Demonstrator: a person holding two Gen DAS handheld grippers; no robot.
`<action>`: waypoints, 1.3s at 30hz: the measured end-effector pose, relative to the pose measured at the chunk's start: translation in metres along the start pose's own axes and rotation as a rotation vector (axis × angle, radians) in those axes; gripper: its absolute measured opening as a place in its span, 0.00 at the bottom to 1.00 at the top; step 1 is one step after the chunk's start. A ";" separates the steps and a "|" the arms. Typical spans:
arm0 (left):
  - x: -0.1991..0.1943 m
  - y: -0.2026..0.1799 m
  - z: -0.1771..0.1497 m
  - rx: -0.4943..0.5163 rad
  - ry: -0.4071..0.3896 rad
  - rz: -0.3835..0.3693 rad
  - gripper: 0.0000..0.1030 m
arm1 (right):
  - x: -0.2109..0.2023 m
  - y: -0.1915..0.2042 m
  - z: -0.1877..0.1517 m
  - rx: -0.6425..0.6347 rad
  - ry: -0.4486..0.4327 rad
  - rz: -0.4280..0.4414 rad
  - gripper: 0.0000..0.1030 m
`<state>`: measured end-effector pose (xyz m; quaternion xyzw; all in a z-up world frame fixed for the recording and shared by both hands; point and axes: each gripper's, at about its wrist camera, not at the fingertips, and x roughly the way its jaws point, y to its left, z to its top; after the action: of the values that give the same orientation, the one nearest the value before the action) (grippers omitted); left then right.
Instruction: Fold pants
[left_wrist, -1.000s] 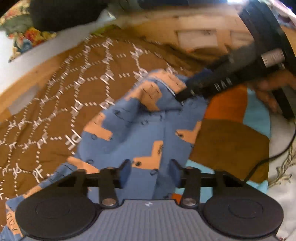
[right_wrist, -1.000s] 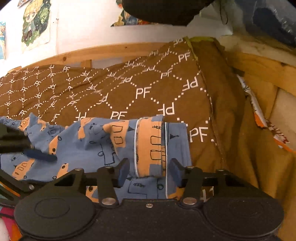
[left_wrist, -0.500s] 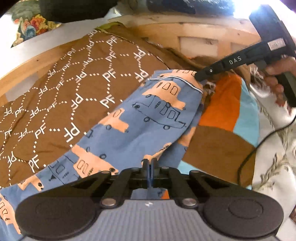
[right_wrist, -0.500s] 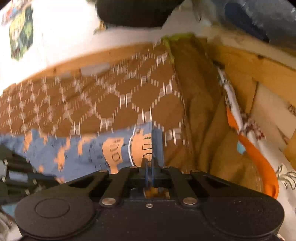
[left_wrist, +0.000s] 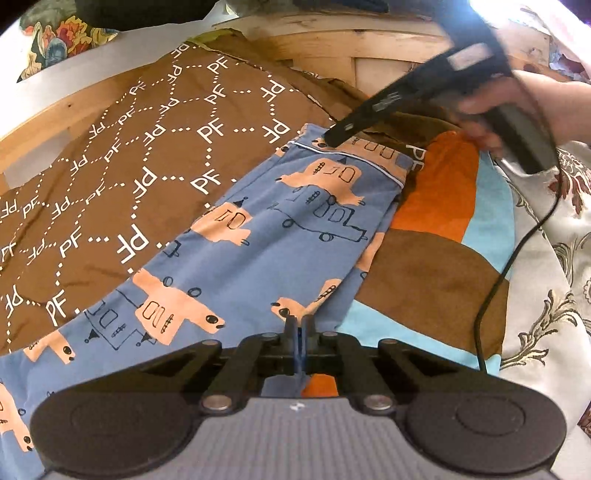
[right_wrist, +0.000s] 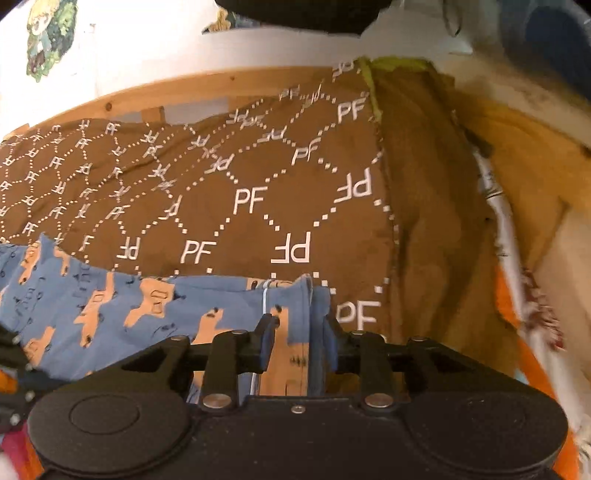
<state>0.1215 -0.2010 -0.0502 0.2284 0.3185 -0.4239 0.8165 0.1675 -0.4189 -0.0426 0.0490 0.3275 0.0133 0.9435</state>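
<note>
A: Where are the pants?
B: The pants (left_wrist: 266, 251), blue with orange vehicle prints, lie spread flat across the brown blanket (left_wrist: 110, 155) with white "PF" lettering, on a wooden-framed bed (left_wrist: 388, 55). One side edge runs along an orange, brown and light-blue cover (left_wrist: 436, 266).

A: Left gripper?
B: The left gripper (left_wrist: 298, 326) has its fingers pressed together, pinching the near edge of the pants.

A: Right gripper?
B: The right gripper (right_wrist: 299, 343) has its fingers spread, with the white-piped end of the pants between them. In the left view its tip (left_wrist: 341, 133) rests at the far end of the pants.
</note>
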 end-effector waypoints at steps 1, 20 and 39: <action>0.000 0.000 -0.001 -0.002 0.001 0.000 0.01 | 0.007 -0.001 0.001 -0.001 0.011 0.008 0.22; -0.007 0.017 -0.020 -0.169 0.000 -0.108 0.47 | -0.022 0.027 -0.024 -0.185 -0.070 -0.109 0.44; -0.066 0.246 -0.052 -0.395 0.139 0.335 0.60 | 0.053 0.147 0.016 -0.473 -0.078 0.267 0.62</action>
<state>0.2814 0.0006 -0.0138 0.1426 0.4080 -0.1957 0.8803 0.2205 -0.2707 -0.0478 -0.1295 0.2693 0.2120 0.9305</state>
